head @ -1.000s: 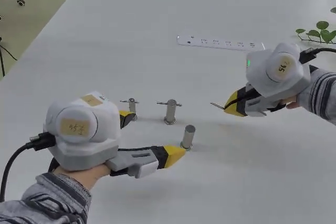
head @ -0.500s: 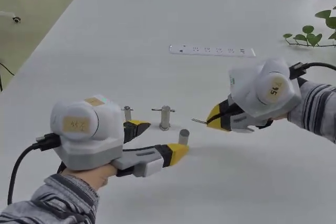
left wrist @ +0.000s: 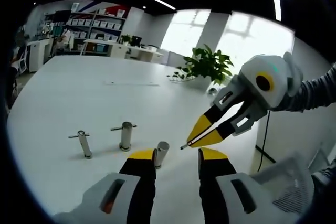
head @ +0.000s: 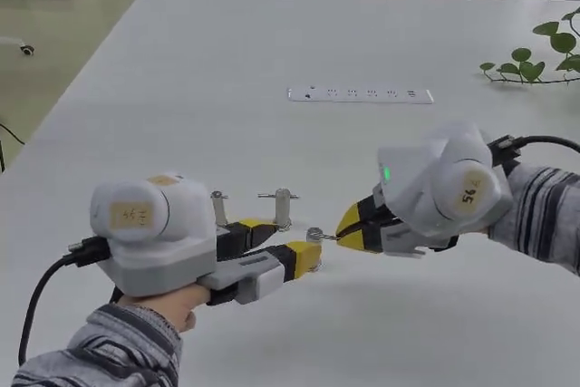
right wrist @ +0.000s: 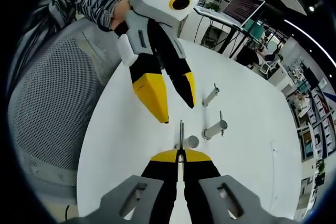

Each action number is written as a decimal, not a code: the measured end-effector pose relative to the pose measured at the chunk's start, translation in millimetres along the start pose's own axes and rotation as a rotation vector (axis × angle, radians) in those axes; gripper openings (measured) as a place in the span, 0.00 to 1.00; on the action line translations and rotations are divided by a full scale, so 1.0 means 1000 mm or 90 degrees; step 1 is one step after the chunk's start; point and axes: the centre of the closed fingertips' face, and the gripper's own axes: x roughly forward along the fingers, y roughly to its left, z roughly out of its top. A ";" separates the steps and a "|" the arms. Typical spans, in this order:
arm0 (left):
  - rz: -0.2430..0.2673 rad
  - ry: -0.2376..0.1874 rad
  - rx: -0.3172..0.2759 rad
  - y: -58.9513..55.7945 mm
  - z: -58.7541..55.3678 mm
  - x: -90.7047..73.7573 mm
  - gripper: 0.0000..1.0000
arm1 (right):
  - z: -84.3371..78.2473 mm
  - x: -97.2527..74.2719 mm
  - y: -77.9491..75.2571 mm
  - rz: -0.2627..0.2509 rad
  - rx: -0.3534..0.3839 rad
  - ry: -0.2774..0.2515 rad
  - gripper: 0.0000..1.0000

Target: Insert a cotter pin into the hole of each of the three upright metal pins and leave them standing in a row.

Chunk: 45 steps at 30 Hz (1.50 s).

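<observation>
Step in hand: fitting the last cotter pin, judged from how the parts lie.

1. Landmark: the bare pin stands upright on the tabletop, nearest the person, with nothing through its head.
2. The right claw is clenched on the loose cotter pin. The claw sits just to the right of the bare pin, and the cotter pin's free tip reaches its head. Whether the tip has entered the hole cannot be told.
3. The left claw is released, with its jaws apart. They lie low beside the bare pin on the person's side. Whether a jaw touches it cannot be told.
4. Filled holes: the middle pin, just beyond the bare pin, and the far pin, farther left of it, each carry a cotter pin crosswise through the head.

Next move, as a judgement: line the tip up with the hole, then push straight across. The left claw may need to close on the bare pin, since a sideways push could tip it. The bare pin stands slightly nearer than the other two, so the row may need straightening.
</observation>
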 end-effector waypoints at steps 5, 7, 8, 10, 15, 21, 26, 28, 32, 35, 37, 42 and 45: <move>-0.017 0.000 -0.015 -0.006 -0.001 0.002 0.18 | 0.005 -0.001 0.004 -0.003 -0.012 -0.008 0.00; -0.019 -0.003 -0.024 -0.008 0.000 0.002 0.16 | 0.007 -0.001 0.004 -0.005 -0.015 -0.012 0.00; -0.020 -0.003 -0.028 -0.008 0.000 0.002 0.15 | 0.009 -0.002 0.004 -0.007 -0.017 -0.016 0.00; -0.022 -0.003 -0.036 -0.010 0.000 0.003 0.11 | 0.011 -0.003 0.005 -0.006 -0.016 -0.020 0.00; -0.031 -0.015 -0.068 -0.011 0.002 0.002 0.03 | 0.016 -0.003 0.006 -0.006 -0.019 -0.029 0.00; -0.036 -0.016 -0.075 -0.012 0.001 0.002 0.00 | 0.017 -0.004 0.006 -0.009 -0.021 -0.030 0.00; -0.043 -0.013 -0.069 -0.015 0.001 0.002 0.00 | 0.017 -0.004 0.007 -0.009 -0.021 -0.029 0.00; -0.045 -0.013 -0.062 -0.016 0.001 0.002 0.00 | 0.017 -0.005 0.007 -0.009 -0.021 -0.029 0.00; -0.048 -0.011 -0.056 -0.018 0.000 0.002 0.00 | 0.018 -0.006 0.008 -0.012 -0.020 -0.031 0.00; -0.052 -0.010 -0.057 -0.019 0.000 0.003 0.00 | 0.020 -0.007 0.008 -0.015 -0.016 -0.036 0.00; -0.050 -0.012 -0.054 -0.019 0.001 0.003 0.00 | 0.020 -0.007 0.008 -0.016 -0.015 -0.037 0.00; -0.054 -0.014 -0.025 -0.021 0.001 0.002 0.00 | 0.020 -0.008 0.009 -0.012 -0.004 -0.039 0.00; -0.054 -0.009 0.013 -0.023 0.001 0.002 0.00 | 0.019 -0.008 0.008 -0.012 0.004 -0.037 0.00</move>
